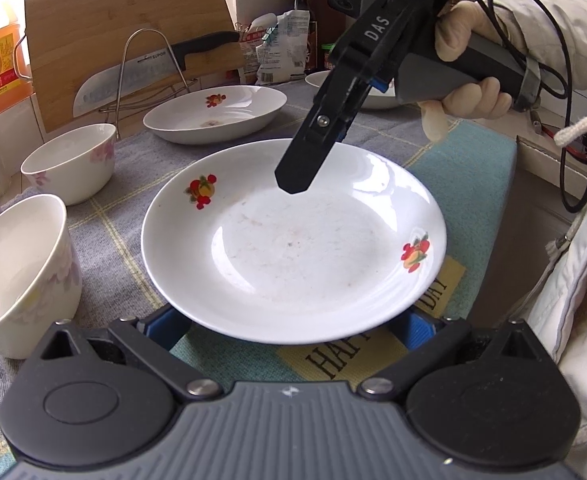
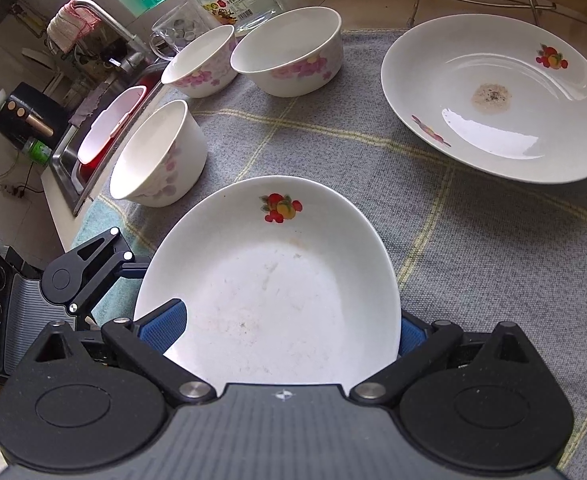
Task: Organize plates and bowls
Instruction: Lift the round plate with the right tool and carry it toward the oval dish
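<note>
I'm working over a grey checked cloth (image 1: 105,240) on a kitchen counter. From my left wrist view, the near plate (image 1: 293,240) sits at the centre, and my left gripper (image 1: 293,326) straddles its near rim with blue pads spread wide, not squeezing. My right gripper (image 1: 293,184) hangs above its far side; I cannot tell its gap here. Left of the plate stand empty bowls (image 1: 69,160); behind it lies a second plate (image 1: 213,114).

From my right wrist view, the right gripper (image 2: 289,330) stands spread about the plate (image 2: 269,280), which holds faint smears. The second plate (image 2: 497,96) carries a brown stain. Three bowls (image 2: 289,52) are empty, with open cloth (image 2: 473,260) between. The sink (image 2: 73,168) edge lies left.
</note>
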